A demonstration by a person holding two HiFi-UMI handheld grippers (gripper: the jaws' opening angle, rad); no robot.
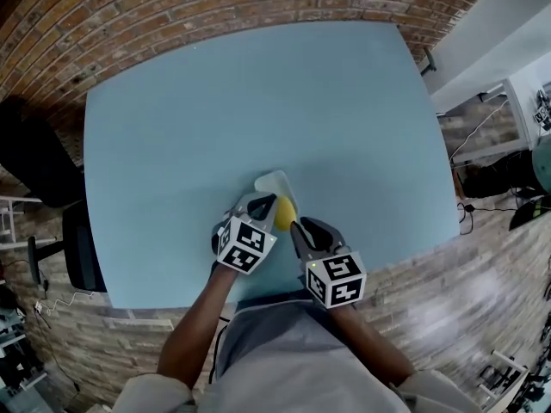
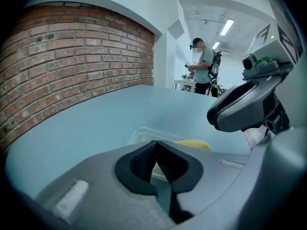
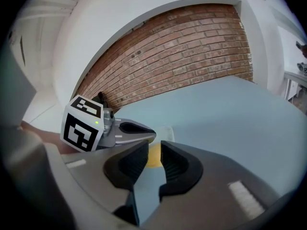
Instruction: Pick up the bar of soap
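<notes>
Yellow soap (image 1: 284, 214) in clear dish (image 1: 271, 181)

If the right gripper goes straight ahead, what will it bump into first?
Most likely the yellow bar of soap. It sits straight ahead, in line with the gap between the parted jaws of the right gripper. How far off is hard to tell.

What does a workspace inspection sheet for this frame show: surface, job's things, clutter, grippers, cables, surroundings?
Surface: blue table.
Job's things: yellow bar of soap in a clear dish, near the person's edge.
Clutter: nothing seen.
Grippers: left hand-held gripper, jaws together, by the dish; right hand-held gripper, jaws apart, soap just beyond them.
Cables: loose cable on the floor, right of the table.
Surroundings: brick wall, black chair, a person standing far behind.
</notes>
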